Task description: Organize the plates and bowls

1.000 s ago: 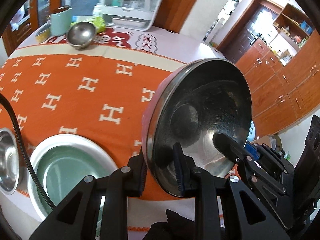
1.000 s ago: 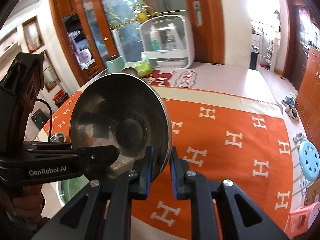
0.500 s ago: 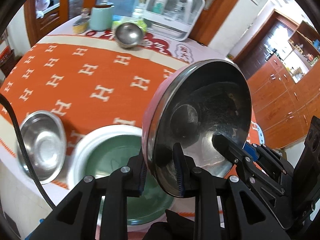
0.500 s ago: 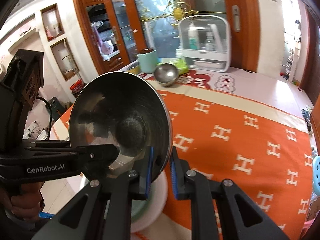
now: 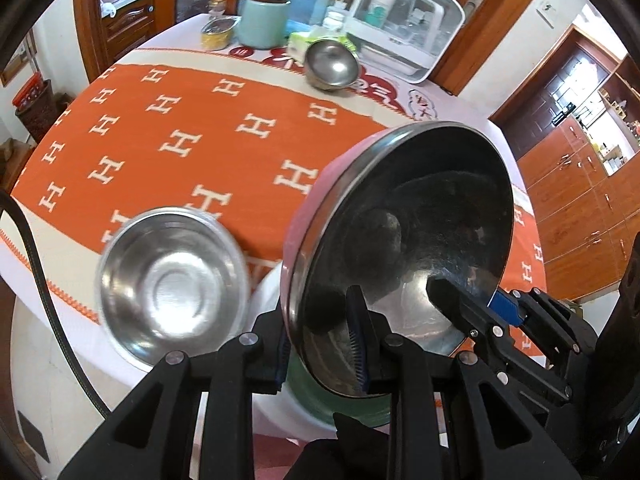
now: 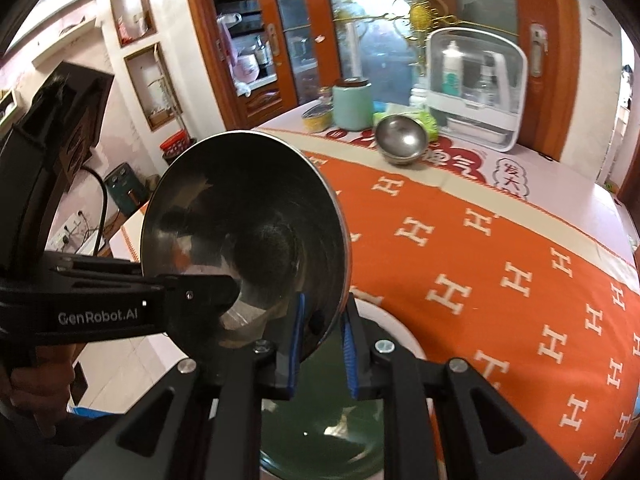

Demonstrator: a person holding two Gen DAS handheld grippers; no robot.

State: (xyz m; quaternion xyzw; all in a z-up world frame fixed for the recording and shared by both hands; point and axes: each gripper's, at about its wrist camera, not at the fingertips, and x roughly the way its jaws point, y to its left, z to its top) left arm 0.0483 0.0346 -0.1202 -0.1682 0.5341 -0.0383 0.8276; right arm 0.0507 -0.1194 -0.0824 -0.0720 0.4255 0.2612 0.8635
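A steel bowl with a pink outside (image 5: 408, 248) hangs tilted above the table, its hollow facing the cameras. My left gripper (image 5: 320, 344) is shut on its lower rim, one pad inside and one outside. My right gripper (image 6: 322, 332) is shut on the opposite rim of the same bowl (image 6: 244, 240). Each gripper shows in the other's view: right fingers (image 5: 460, 300), left fingers (image 6: 200, 304). Under the held bowl lies a green plate with a white rim (image 6: 328, 440), mostly hidden in the left wrist view (image 5: 340, 404). An empty steel bowl (image 5: 172, 288) stands beside the plate near the table's edge.
A small steel bowl (image 5: 332, 64) leans at the far side of the orange cloth (image 5: 180, 132), by a mint canister (image 5: 264, 20), a yellow tin (image 5: 218, 34) and a white lidded box (image 5: 404, 28). A hand (image 6: 24, 392) grips the left tool. Wooden cabinets stand behind.
Both grippers have carried the bowl sideways across the table toward its near edge. The green plate now lies under the bowl, and the steel bowl beside it has come fully into view.
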